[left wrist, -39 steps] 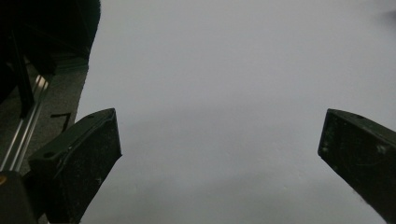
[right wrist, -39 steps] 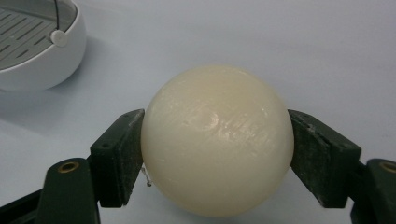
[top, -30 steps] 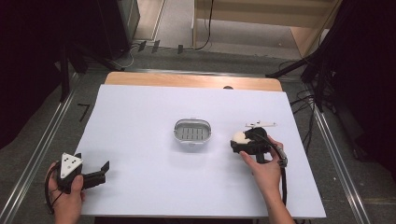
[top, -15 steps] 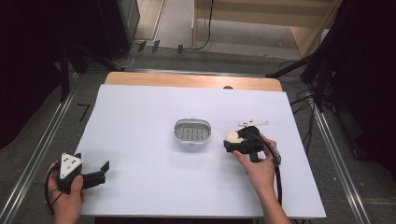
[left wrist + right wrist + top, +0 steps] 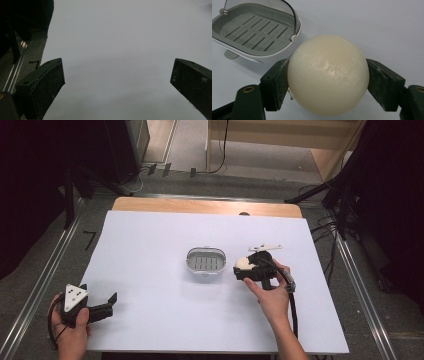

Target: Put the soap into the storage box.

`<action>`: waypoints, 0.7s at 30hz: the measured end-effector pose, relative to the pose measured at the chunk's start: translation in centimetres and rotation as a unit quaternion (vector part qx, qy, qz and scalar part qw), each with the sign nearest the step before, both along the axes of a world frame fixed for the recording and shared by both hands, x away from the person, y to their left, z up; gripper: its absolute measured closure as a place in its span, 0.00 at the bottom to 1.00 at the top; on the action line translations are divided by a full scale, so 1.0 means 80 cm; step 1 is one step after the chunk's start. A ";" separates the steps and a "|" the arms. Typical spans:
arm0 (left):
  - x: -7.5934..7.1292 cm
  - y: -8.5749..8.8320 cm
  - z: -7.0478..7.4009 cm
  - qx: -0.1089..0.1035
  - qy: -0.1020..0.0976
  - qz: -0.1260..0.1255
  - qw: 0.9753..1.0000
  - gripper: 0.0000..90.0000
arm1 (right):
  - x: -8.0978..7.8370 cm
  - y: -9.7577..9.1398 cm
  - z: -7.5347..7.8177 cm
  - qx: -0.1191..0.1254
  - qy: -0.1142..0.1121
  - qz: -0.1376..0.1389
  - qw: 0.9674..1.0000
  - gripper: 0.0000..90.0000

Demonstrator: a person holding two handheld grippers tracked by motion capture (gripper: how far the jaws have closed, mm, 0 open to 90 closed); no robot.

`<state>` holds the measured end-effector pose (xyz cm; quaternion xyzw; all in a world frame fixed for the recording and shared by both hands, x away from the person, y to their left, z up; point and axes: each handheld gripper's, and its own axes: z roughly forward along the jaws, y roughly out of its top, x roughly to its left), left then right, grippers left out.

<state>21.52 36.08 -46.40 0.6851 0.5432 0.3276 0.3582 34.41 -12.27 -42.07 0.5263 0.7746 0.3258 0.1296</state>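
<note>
Because the cream-coloured soap ball [image 5: 328, 75] is round and smooth, it sits squeezed at its widest part between the two black jaws of the right gripper [image 5: 328, 82], one pad pressed on either flank, which should keep it from rolling out. In the right gripper view it sits at centre frame, lifted a little above the white table [image 5: 374, 27], and the grey soap dish [image 5: 258, 30] lies in the upper left of the frame, just beyond the ball, its slotted floor bare. Judging from that, the ball is being carried toward the dish to be set inside. In the high view the same gripper [image 5: 246, 267] sits right of centre, its nose pointing left at the dish [image 5: 206, 262], near it but not touching. A small white lever-like piece [image 5: 265, 247] lies just above the hand. Far off in the lower left, the left gripper [image 5: 102, 306] rests at the table's edge with its jaws spread wide, grasping nothing.
</note>
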 end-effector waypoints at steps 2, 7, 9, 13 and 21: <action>0.000 0.000 0.000 0.001 0.000 0.000 1.000 0.00 | 0.000 0.002 0.002 -0.002 -0.001 0.000 1.000 0.28; 0.000 0.000 0.000 0.000 -0.001 0.000 1.000 0.00 | 0.003 0.011 0.007 -0.003 -0.004 0.006 1.000 0.28; -0.001 0.000 0.000 -0.001 -0.001 0.001 1.000 0.00 | 0.005 0.015 0.009 0.000 -0.004 0.008 1.000 0.28; -0.001 0.000 0.000 0.000 -0.001 0.000 1.000 0.00 | 0.008 0.021 0.010 0.000 -0.004 0.009 1.000 0.28; 0.000 0.000 0.000 0.000 -0.001 0.000 1.000 0.00 | 0.013 0.031 0.017 0.009 -0.010 0.011 1.000 0.28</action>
